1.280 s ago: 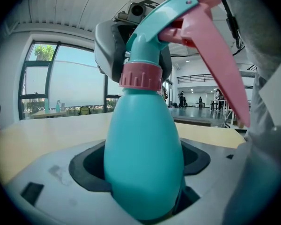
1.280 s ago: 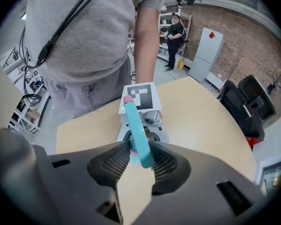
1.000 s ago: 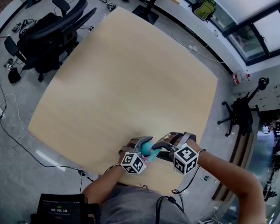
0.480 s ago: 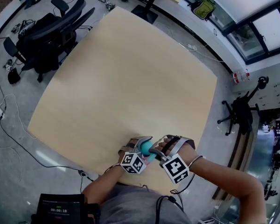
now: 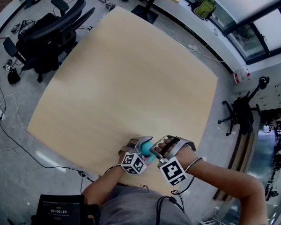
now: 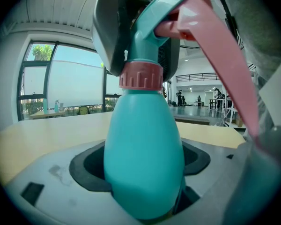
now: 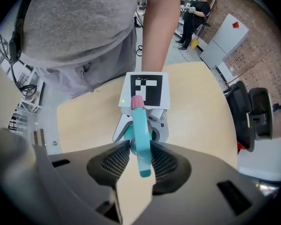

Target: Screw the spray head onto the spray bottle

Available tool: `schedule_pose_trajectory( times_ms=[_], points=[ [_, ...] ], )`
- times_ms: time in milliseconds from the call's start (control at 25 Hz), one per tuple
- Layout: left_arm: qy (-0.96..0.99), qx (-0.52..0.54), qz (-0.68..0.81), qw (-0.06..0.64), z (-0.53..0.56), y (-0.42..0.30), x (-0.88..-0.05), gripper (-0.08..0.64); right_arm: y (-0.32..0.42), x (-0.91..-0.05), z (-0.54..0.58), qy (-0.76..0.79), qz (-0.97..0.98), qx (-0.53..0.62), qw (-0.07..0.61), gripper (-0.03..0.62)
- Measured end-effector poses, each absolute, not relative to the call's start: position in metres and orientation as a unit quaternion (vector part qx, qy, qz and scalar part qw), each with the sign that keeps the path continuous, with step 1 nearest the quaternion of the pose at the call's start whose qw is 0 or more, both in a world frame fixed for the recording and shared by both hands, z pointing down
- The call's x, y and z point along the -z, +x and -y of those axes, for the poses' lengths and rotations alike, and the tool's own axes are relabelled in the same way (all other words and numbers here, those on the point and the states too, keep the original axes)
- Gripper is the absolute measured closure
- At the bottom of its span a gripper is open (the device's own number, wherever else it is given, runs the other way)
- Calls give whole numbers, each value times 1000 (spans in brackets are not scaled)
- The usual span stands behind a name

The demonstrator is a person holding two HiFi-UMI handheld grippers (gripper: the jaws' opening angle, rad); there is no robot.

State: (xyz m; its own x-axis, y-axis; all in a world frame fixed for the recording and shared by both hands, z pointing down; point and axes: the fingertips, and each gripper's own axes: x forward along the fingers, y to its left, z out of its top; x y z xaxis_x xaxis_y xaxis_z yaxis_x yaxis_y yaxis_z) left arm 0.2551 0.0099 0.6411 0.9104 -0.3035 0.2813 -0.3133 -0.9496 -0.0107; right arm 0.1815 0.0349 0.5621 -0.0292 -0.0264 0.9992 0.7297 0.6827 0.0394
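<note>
The person is working just above the near edge of a pale, flat wooden table, with both grippers meeting close in front of a grey shirt. The left gripper is clamping the belly of a teal, pear-shaped plastic spray bottle. Its dark pads are pressing in on either side while the bottle is standing upright between them. A pink ribbed collar is sitting on the bottle's neck. Above it the teal plastic spray head is rising, with its long pink trigger slanting down toward the right of the left gripper view. The right gripper is pointing down over the bottle from above. Its mesh-textured pads are clenching the spray head from both sides (the head's pink tip is pointing toward the left gripper's black-and-white marker cube beneath it). How far the collar is threaded onto the neck is not showing in any view. In the head view the bottle is appearing only as a small teal patch between the two grippers, and black office chairs are standing on the grey floor off the table's far left corner.
</note>
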Motion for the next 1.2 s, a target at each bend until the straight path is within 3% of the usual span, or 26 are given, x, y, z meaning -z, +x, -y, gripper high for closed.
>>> schedule_pose_trajectory(
  times_ms=[360,1200],
  points=[
    [977,-142,156,16,-8,256,-641,168,182,-560,-31,-240,691,262,629,460],
    [990,-101,91,47,-24,253,-631,166,187,-548,-29,-136,871,109,458,460]
  ],
)
